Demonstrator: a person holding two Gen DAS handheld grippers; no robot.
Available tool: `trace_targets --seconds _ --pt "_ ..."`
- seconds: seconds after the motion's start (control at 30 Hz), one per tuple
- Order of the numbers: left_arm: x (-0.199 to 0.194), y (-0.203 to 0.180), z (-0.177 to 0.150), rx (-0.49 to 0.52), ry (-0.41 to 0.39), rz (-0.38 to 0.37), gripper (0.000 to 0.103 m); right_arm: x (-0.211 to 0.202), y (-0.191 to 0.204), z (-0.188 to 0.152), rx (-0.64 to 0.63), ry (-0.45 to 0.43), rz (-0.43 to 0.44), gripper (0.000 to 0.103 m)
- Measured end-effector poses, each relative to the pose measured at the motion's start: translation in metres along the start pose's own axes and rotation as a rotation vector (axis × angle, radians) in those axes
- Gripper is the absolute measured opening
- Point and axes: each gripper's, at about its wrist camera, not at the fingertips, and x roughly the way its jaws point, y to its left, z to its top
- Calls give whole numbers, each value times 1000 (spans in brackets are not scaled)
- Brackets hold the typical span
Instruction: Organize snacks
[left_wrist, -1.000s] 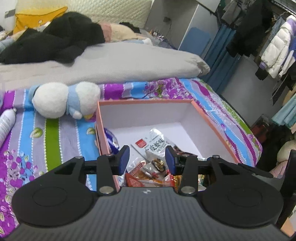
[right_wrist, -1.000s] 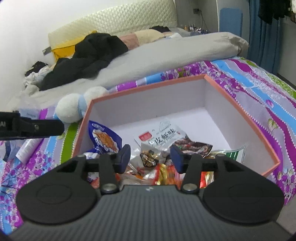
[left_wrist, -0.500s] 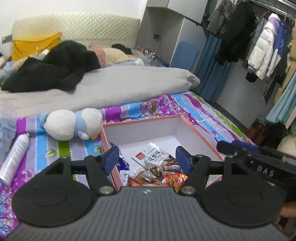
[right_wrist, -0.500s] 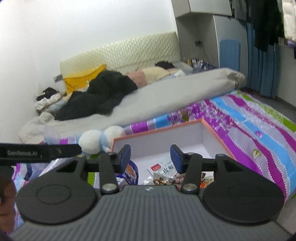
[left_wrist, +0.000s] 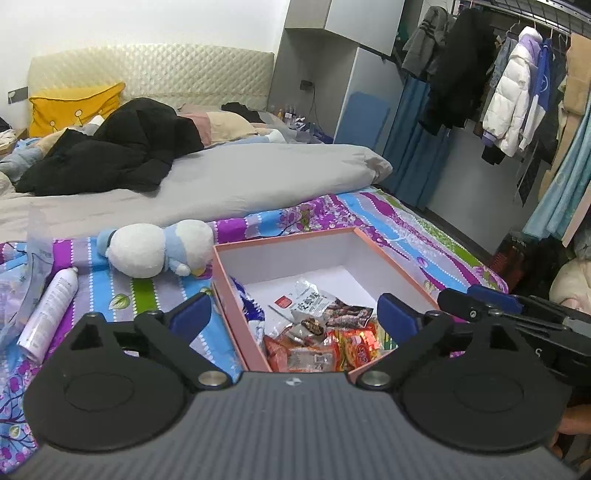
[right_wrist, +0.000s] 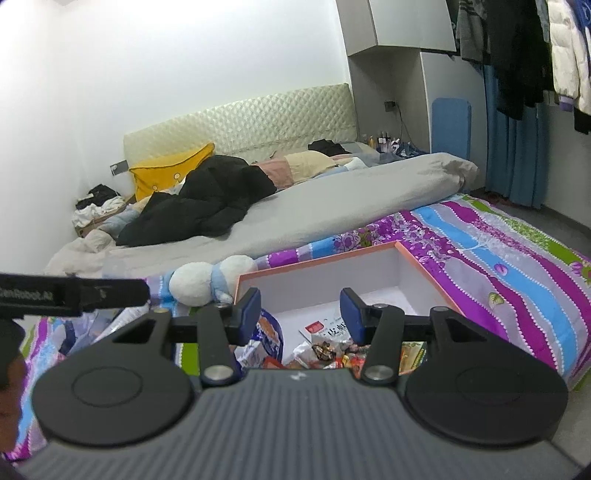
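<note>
Pink box (left_wrist: 236, 317) of snacks (left_wrist: 321, 343) below both fingers (left_wrist: 190, 314).

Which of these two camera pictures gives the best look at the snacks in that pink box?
The left wrist view: the snacks lie in plain sight inside the box, between the gripper's opening jaws. In the right wrist view the snacks are mostly hidden behind that gripper's fingers and body.

We see the left gripper (left_wrist: 293, 314) opening, nothing between its fingers (left_wrist: 192, 312). Beyond them the pink box (left_wrist: 236, 325) holds snack packets (left_wrist: 325, 343); a plush toy (left_wrist: 155, 249) lies beyond the left finger.
</note>
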Motion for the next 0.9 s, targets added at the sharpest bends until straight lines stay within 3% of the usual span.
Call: trace_targets --seconds 0.1,0.17,0.23,0.3,0.9 --pt "-7 2 -7 -2 6 11 100 -5 2 -6 11 0 -2 51" --pt "-13 4 -11 -6 5 19 102 -9 6 -10 0 -8 -10 57" --pt "-17 6 -14 -12 0 24 103 -13 6 -13 6 -24 -8 91" --pt "-22 9 -17 -19 -9 22 103 -17 6 -17 6 -34 -9 97" --pt "-49 26 -31 -44 -23 117 103 -21 21 -29 -25 -31 13 97"
